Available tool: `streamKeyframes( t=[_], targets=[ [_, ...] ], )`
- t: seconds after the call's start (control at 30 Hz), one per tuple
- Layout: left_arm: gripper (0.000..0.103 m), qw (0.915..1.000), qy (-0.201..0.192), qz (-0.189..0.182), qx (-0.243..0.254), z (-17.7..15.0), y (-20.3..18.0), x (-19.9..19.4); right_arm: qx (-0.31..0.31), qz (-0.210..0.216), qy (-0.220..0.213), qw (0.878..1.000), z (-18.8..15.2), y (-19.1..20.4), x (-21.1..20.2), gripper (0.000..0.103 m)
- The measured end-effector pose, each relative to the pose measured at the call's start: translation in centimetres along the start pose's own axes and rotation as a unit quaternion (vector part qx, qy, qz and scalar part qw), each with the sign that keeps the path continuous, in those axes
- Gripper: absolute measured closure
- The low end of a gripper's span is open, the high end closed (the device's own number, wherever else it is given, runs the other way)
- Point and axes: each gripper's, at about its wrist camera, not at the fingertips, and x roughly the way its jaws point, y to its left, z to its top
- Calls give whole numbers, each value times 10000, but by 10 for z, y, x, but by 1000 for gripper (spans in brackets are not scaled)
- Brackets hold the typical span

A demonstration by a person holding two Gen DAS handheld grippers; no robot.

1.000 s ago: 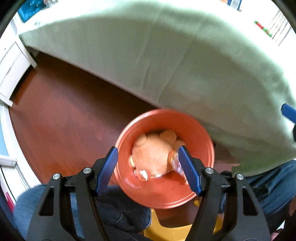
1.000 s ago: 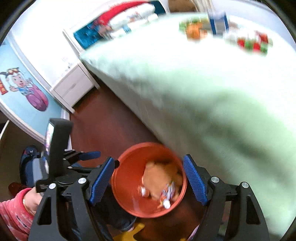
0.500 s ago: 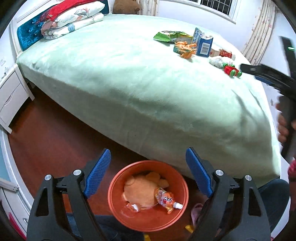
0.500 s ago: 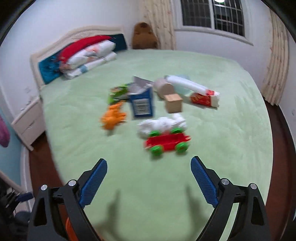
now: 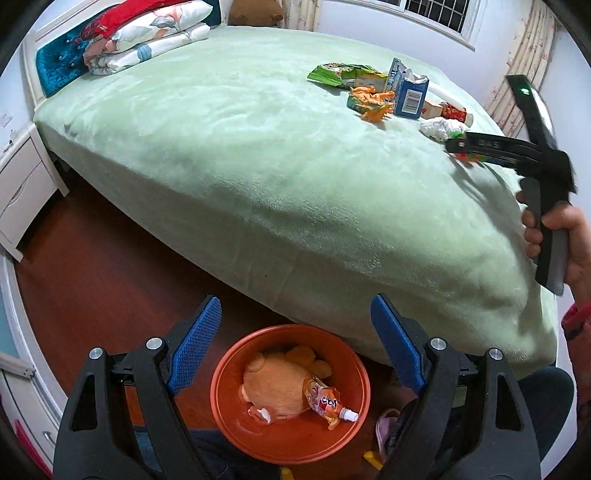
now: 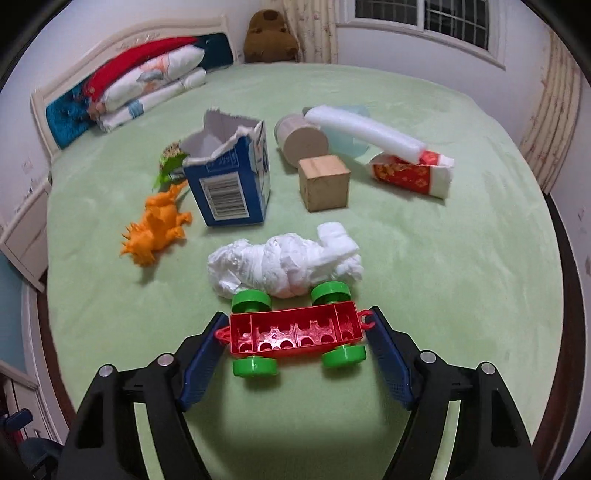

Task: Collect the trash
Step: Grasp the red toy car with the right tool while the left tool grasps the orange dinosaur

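Observation:
On the floor by the bed stands an orange bin (image 5: 216, 391) holding an orange plush and a squeeze pouch (image 5: 327, 400). My left gripper (image 5: 295, 310) hovers above it, open and empty. On the green bed (image 6: 443, 295) lies a crumpled white tissue (image 6: 284, 266), a torn blue carton (image 6: 229, 184), a green wrapper (image 6: 171, 162) and a red packet (image 6: 402, 173). My right gripper (image 6: 297, 315) is low over the bed, and its jaws are closing around a red toy cart (image 6: 295, 332) with green wheels. The pads stand just at the cart's ends.
An orange toy dinosaur (image 6: 159, 229), a cardboard cube (image 6: 325, 182), a cardboard cylinder (image 6: 303, 142) and a white foam roll (image 6: 365, 131) also lie on the bed. Folded bedding (image 5: 147, 33) is at the headboard. A white nightstand (image 5: 18, 195) stands on the brown floor.
The left gripper rose away from the bin and opened wider. The right gripper swung from over the bin to the bed, came down at the red cart, and narrowed around it.

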Motion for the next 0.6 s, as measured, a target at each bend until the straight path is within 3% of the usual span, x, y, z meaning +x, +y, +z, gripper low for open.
streamKeyframes(
  t=[0.27, 0.47, 0.6],
  targets=[
    [22, 9999, -91, -134, 30, 23, -8, 10, -75, 428, -619, 9971, -37, -5, -84, 29],
    [22, 9986, -307, -424, 101, 70, -28, 30, -105, 686, -904, 9935, -65, -2, -135, 29],
    [22, 9959, -324, -846, -74, 110, -43, 54, -143, 840, -1063, 9907, -81, 2, -161, 29]
  ],
)
